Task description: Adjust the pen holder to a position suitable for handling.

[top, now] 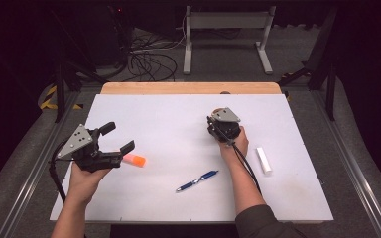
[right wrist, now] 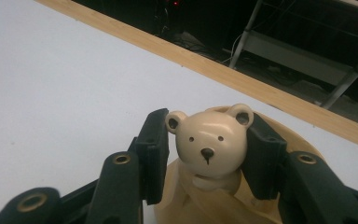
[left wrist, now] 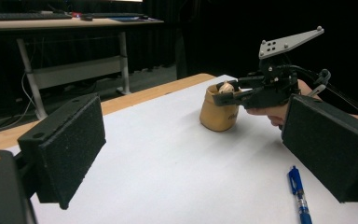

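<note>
A cream bear figure [right wrist: 209, 133] sticks up out of a tan holder [left wrist: 218, 116] at the back right of the white mat [top: 168, 119]. My right gripper [right wrist: 208, 145] comes down over it, and its black pads [right wrist: 154, 154] touch the bear's head on both sides. In the high view the right gripper [top: 223, 121] covers most of the holder. My left gripper [top: 118, 137] hovers at the left of the mat, open with nothing between its pads [left wrist: 65, 149]. The left gripper view shows the right gripper [left wrist: 228, 91] on the holder.
An orange piece [top: 135, 160] lies just right of the left gripper. A blue pen [top: 197, 181] lies near the front middle, and a white stick [top: 263, 159] at the right. The table's wooden strip [top: 188, 88] runs along the far side.
</note>
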Demonstrator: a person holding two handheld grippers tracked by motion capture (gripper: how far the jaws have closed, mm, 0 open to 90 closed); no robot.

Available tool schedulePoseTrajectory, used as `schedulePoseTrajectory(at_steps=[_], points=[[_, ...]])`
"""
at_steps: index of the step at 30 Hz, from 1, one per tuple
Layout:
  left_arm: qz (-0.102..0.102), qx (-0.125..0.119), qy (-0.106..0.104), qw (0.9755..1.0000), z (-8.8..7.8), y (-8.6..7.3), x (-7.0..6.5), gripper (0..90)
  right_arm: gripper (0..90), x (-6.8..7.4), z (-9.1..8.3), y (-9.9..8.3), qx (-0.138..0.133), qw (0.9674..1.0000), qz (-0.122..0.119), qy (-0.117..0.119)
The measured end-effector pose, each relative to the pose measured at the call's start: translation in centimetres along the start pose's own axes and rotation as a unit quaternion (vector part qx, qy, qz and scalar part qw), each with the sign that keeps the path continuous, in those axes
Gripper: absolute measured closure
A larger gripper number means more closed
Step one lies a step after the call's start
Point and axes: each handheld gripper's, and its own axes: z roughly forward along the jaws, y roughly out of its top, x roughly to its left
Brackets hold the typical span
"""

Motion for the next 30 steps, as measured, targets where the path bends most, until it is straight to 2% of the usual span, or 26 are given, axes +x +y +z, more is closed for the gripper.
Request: schedulePoseTrajectory(at_steps=[13,18,21,24,26,27,30], points=[[-0.002,0.000,0.000,1.0000,0.0,0.0,0.0,6.8,59.5,0.3,0.1,0.0,0.001,0.9998,-0.020,-0.007],[-0.001,0.000,0.000,1.0000,0.0,-0.1,0.0,6.8,60.2,0.5,0.1,0.0,0.000,0.9998,-0.020,-0.010],[-0.001,0.001,0.001,1.0000,0.0,-0.1,0.1,6.8,63.8,0.7,0.0,0.0,0.000,0.9995,-0.029,-0.009],[0.000,0.002,0.000,1.0000,0.1,-0.1,0.1,6.8,63.8,1.0,-0.2,0.1,-0.008,0.9996,-0.027,0.008],[0.001,0.002,0.000,1.0000,0.1,-0.1,0.1,6.8,63.8,1.3,-0.1,0.1,-0.007,0.9994,-0.033,0.008],[0.000,0.001,0.000,1.0000,0.1,-0.1,0.1,6.8,63.9,1.7,-0.2,0.1,-0.006,0.9988,-0.048,0.007],[-0.001,0.001,0.000,1.0000,0.0,-0.1,0.1,6.8,63.8,2.1,-0.4,0.2,-0.013,0.9988,-0.042,0.019]])
